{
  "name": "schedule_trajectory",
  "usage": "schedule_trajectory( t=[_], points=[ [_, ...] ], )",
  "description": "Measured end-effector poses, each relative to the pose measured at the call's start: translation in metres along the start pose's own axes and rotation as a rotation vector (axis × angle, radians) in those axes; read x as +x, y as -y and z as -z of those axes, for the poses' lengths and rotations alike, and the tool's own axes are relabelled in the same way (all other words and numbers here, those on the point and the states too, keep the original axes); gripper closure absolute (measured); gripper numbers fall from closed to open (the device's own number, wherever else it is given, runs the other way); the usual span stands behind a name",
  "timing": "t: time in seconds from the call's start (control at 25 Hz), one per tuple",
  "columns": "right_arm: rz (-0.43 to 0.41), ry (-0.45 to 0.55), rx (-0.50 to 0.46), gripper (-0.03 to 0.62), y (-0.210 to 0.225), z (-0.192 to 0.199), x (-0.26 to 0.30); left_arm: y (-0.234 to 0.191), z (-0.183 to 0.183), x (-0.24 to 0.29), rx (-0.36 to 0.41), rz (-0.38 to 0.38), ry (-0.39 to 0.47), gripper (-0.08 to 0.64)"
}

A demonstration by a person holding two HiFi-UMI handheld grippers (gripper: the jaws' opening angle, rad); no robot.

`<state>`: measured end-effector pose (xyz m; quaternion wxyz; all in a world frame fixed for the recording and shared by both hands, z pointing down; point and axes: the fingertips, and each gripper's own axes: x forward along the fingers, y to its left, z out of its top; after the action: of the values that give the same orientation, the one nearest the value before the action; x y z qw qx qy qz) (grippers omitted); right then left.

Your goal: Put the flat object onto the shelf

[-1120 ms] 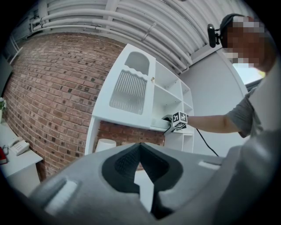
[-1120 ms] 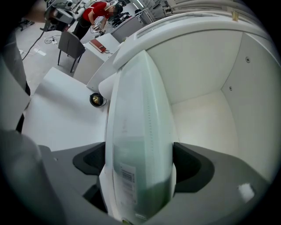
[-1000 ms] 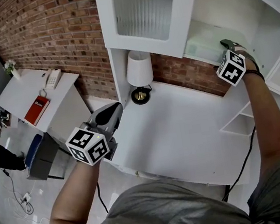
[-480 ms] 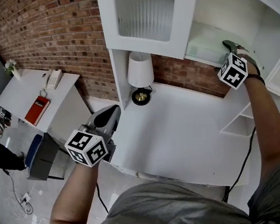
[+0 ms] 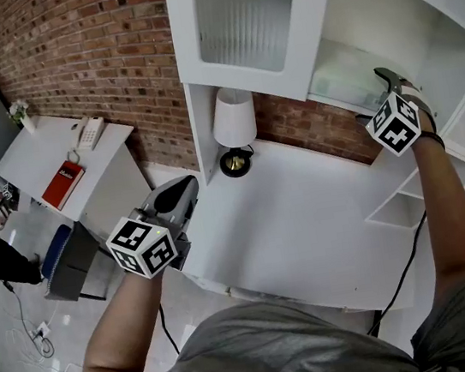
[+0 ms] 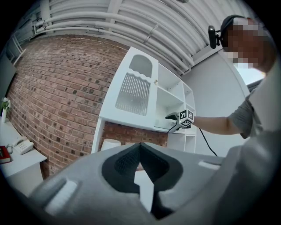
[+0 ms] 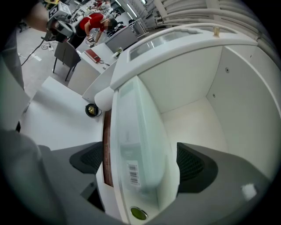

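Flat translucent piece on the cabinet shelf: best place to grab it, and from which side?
The flat piece lies flat with the back wall behind, so probably pinch its near edge, by the barcode, across the thin thickness from the open front of the shelf. The right gripper is there, jaws opening, pads off it.

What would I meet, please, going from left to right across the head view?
Potted plant → telephone → left claw → lamp → right claw.
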<state>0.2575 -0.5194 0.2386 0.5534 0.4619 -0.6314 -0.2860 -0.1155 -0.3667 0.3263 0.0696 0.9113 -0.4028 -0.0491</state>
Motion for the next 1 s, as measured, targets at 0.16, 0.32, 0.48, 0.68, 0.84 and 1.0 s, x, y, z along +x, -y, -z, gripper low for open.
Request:
schedule_trajectory(
  t=[0.16, 0.32, 0.48, 0.68, 0.84, 1.0],
  points=[
    [-0.026, 0.107, 0.018, 0.059, -0.018, -0.031, -0.024, -0.003, -0.001, -0.007, -0.003, -0.012, 0.006, 0.561],
    [-0.088, 0.252, 0.071, 0.083, -0.044, -0.072, -0.046, -0.009, 0.003, -0.017, -0.013, -0.037, 0.008, 0.561],
    [-0.144, 0.389, 0.102, 0.115, -0.072, -0.114, -0.064, -0.015, 0.007, -0.032, -0.02, -0.073, 0.005, 0.561],
    [-0.285, 0.538, 0.2, 0.15, -0.125, -0.16, -0.07, -0.024, 0.023, -0.055, -0.031, -0.136, -0.009, 0.561],
    [-0.386, 0.622, 0.233, 0.179, -0.169, -0.197, -0.069, -0.033, 0.031, -0.083, -0.039, -0.2, -0.02, 0.561],
    [-0.498, 0.697, 0.304, 0.213, -0.207, -0.225, -0.071, -0.041, 0.046, -0.111, -0.05, -0.264, -0.033, 0.561]
  ],
)
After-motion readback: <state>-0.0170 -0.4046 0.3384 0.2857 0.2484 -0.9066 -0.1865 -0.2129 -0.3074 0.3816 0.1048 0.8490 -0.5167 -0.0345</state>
